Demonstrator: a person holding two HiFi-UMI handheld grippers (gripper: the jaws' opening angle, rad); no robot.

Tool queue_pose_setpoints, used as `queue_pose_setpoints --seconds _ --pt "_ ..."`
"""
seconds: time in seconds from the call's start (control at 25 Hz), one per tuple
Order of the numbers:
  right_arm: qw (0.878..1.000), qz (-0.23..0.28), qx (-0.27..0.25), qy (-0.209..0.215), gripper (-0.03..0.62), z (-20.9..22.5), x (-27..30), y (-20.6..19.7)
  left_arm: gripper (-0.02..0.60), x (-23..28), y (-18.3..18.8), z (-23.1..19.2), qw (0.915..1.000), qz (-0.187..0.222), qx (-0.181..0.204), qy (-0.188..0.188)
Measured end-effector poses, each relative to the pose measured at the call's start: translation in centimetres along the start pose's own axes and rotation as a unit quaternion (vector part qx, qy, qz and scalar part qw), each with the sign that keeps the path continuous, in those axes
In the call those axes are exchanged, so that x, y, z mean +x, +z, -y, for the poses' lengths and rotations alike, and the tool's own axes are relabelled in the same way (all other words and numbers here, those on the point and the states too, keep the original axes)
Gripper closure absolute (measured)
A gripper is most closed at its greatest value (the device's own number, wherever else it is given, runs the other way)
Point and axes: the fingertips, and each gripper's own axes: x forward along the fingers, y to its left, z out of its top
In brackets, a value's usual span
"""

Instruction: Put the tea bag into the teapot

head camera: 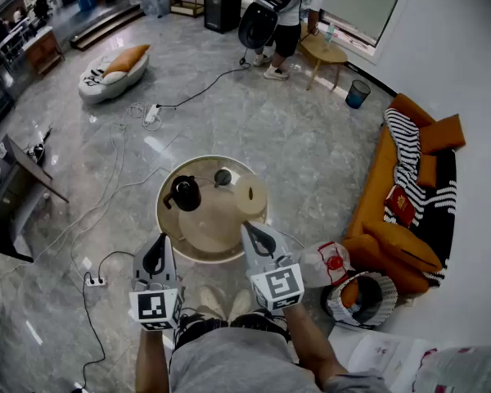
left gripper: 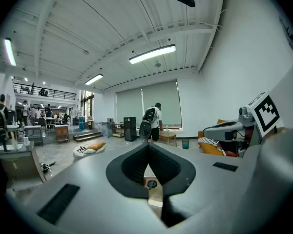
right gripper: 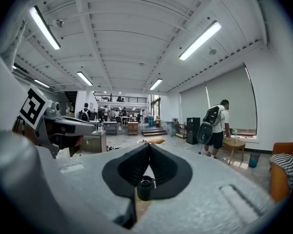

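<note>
A black teapot [head camera: 184,193] stands on the left part of a round wooden table [head camera: 209,244] in the head view. A small dark lid-like piece [head camera: 222,177] sits behind it, and a pale round dish [head camera: 250,195] lies to the right. I cannot make out a tea bag. My left gripper [head camera: 159,240] hovers at the table's near left edge, shut and empty. My right gripper [head camera: 250,229] is at the near right edge, also shut with nothing in it. In each gripper view the dark jaws meet at their tips (left gripper [left gripper: 148,145], right gripper [right gripper: 149,146]), with a small black piece [right gripper: 145,188] below them.
An orange sofa [head camera: 393,219] with a striped throw stands at the right, a woven basket [head camera: 362,300] near its front end. Cables and a power strip [head camera: 96,281] lie on the floor at the left. A person with a backpack [head camera: 278,11] stands far off by a small side table [head camera: 323,51].
</note>
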Motion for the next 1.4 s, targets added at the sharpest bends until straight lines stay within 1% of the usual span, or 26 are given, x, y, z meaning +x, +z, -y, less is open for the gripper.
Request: queue_pose_setpoints --seconds 0.16,0.64,1.08,1.2,1.4 --pt "1.0 0.006 0.005 -0.002 0.594 -0.1 1.2 0.5 0.566 0.8 0.0 -1.1 1.0 -0.001 -0.002 -0.001" --pt "1.0 -0.008 0.002 -0.011 0.594 -2.3 5.4 1.6 0.566 2.7 0.3 -5.5 0.9998 -0.001 -0.002 -0.019" --pt "1.0 -0.016 0.0 -0.014 0.594 -6.1 9.3 0.6 0.566 2.9 -1.7 -9.7 0.9994 0.006 -0.009 -0.034" --pt "1.0 -0.018 -0.003 -0.009 0.594 -6.5 10.0 0.6 0.566 3.1 -2.1 -10.3 0.9994 0.003 -0.014 -0.032" --pt "1.0 -0.021 -0.003 0.006 0.594 -5.9 11.8 0.2 0.566 4.3 -2.5 -10.9 0.9997 0.002 -0.018 -0.017"
